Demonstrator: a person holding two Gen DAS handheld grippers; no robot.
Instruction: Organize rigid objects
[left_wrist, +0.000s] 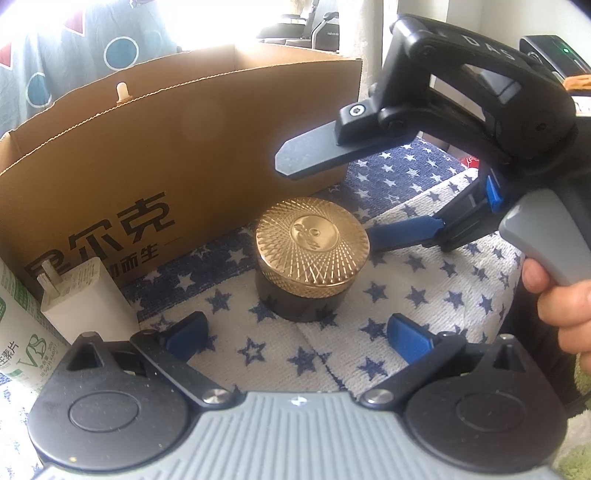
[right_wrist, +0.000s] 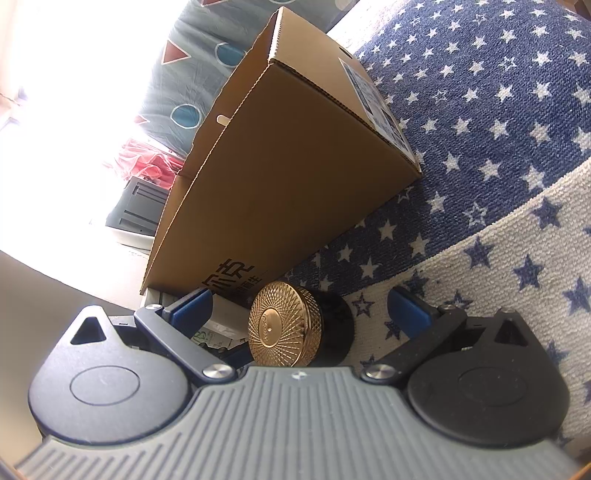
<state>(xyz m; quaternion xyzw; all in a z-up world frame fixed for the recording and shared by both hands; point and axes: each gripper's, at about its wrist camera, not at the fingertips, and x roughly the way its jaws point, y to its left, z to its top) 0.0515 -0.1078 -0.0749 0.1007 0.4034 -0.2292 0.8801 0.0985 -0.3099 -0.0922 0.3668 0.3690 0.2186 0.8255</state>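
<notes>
The right gripper (right_wrist: 299, 312) had its blue fingers (right_wrist: 408, 308) wide apart, one on each side of the small round black jar with the bumpy gold metal lid (left_wrist: 312, 254), not yet touching it. The left gripper (left_wrist: 295, 334) was open too and held nothing, waiting just in front of the jar. The jar stood upright on the blue and white star cloth (left_wrist: 424, 291), near the open brown cardboard box (left_wrist: 177, 147). To do this well, I think the right fingers should close gently on the ridged lid rim, then lift straight up into the box.
</notes>
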